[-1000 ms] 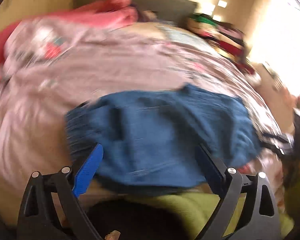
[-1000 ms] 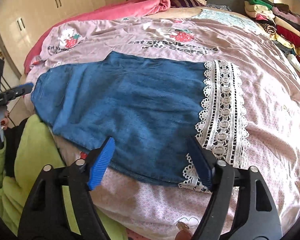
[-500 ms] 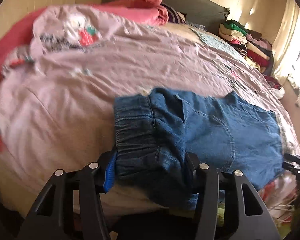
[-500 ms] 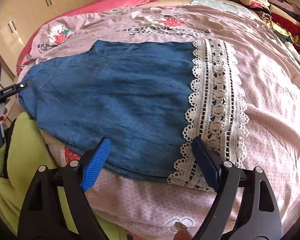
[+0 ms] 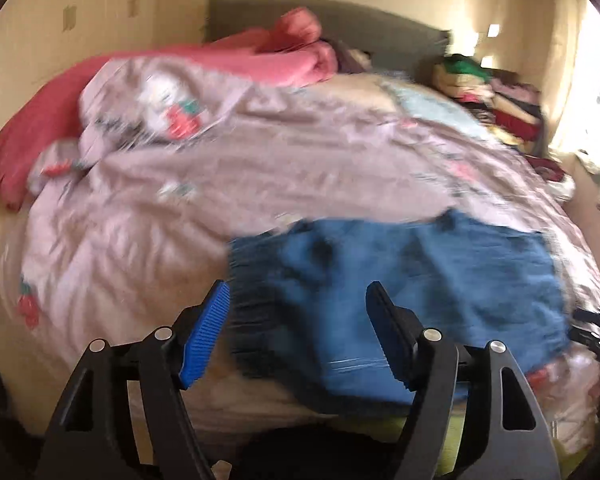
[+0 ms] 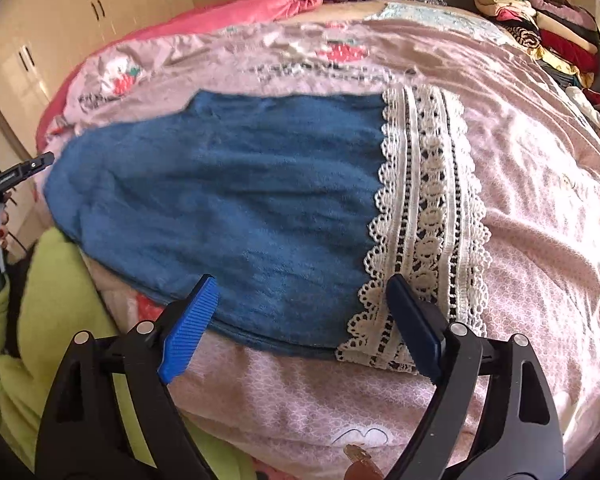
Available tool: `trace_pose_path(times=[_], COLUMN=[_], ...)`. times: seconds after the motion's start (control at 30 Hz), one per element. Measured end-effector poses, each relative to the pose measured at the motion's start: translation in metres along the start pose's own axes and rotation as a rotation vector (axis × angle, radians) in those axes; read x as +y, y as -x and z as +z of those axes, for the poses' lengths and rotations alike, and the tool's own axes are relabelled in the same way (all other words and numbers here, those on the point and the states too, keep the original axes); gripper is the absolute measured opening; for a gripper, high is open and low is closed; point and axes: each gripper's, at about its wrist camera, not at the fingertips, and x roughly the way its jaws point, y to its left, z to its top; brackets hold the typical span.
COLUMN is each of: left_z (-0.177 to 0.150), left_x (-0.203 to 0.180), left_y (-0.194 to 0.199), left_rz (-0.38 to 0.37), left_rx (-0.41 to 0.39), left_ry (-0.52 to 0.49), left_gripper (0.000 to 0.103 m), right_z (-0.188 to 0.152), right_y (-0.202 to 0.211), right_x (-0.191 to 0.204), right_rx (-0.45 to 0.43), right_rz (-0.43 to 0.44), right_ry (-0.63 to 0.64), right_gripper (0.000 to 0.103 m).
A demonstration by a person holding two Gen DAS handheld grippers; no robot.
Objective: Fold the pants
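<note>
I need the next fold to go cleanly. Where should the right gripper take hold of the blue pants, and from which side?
Judging from the right wrist view, grip the near corner of the lace hem on the blue denim pants. Come in from the near bed edge, where that edge lies free on the pink duvet, just ahead of the right gripper, whose jaws are opening, nothing between them.

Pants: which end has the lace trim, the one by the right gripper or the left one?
The end by the right gripper: the pants carry a white lace band there; the far end is plain denim.
</note>
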Motion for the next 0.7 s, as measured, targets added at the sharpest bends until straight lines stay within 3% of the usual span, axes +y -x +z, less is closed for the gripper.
trace_pose_path(times=[0.1,0.23,0.3,0.37,0.47,0.53,0.7], left_z=[0.002,-0.009,-0.015,-0.02,-0.025,-0.024,-0.02], left_x=[-0.028,-0.076,-0.092,-0.103,-0.108,-0.103,-0.091], left_y=[0.002,-0.027,-0.042,-0.06,-0.081,-0.088,-0.098], left_rz=[-0.126,-0.213,-0.211,-0.189,-0.119,-0.122,-0.143], left_rx=[0.029,0.131,0.175,0.215,0.264,0.295,0.323], left_ry=[-0.046,-0.157,-0.197,-0.243,-0.292,-0.27,-0.21], left_gripper=[0.07,0.07,0.07,0.07,0.072,0.073,0.074], right_z=[0.004,0.008,0.008,0.008,0.007,0.001,-0.014], right_y=[0.004,-0.003,-0.009,-0.016,-0.024,-0.033,-0.036], right_x=[0.013,0.032,0.04,0.045,0.049,0.053,0.057], right_rx=[-0.03,-0.016,-0.004,0.008,0.033,0.099,0.129], right_rz=[0.031,0.083,0.086,0.076,0.083,0.098,0.115], right_ry=[0.041,0.104,0.135,0.165,0.189,0.217,0.242], right_gripper=[0.079,0.061,0.051,0.048,0.038,0.027,0.028])
